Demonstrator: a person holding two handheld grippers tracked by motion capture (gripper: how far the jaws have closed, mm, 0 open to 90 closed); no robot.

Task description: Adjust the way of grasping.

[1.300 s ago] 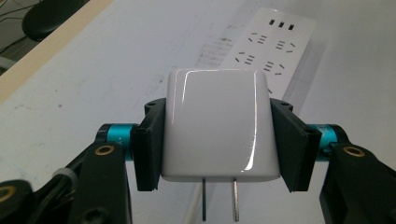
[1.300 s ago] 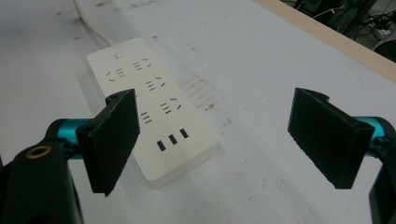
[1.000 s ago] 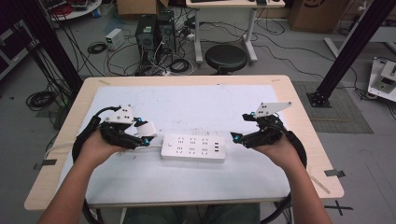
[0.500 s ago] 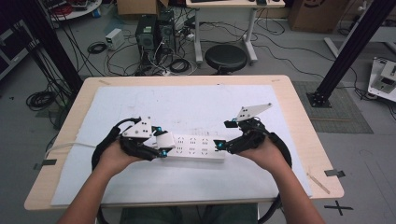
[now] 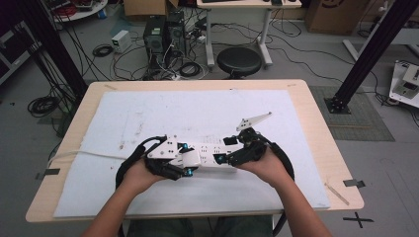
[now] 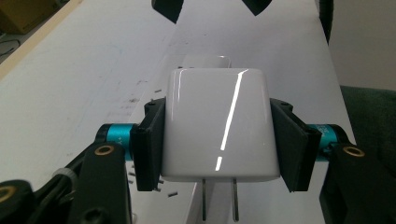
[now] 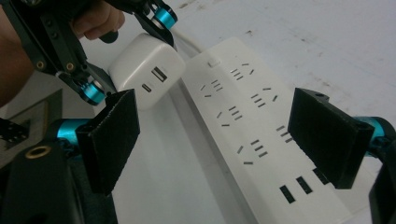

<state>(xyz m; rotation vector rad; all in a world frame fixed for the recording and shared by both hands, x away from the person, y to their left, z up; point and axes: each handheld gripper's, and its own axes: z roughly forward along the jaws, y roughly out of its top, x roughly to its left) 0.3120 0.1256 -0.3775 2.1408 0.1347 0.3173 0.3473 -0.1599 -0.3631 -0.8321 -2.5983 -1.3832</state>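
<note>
While the high view shows both hands over the strip (image 5: 210, 154), the left gripper (image 6: 218, 140) clamps the charger (image 6: 219, 123), prongs toward the camera. Right gripper (image 7: 229, 140) gapes over the strip's far end; unbraced, the strip could skid when plugging.

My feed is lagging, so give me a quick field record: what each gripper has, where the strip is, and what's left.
left gripper: shut on the white charger, prongs pointing at the strip
right gripper: open, fingers either side of the power strip, not pressing
power strip place: flat on the white mat, between both hands
charger state: not yet plugged in, near the strip's end
likely next: steady the strip, seat the prongs
</note>
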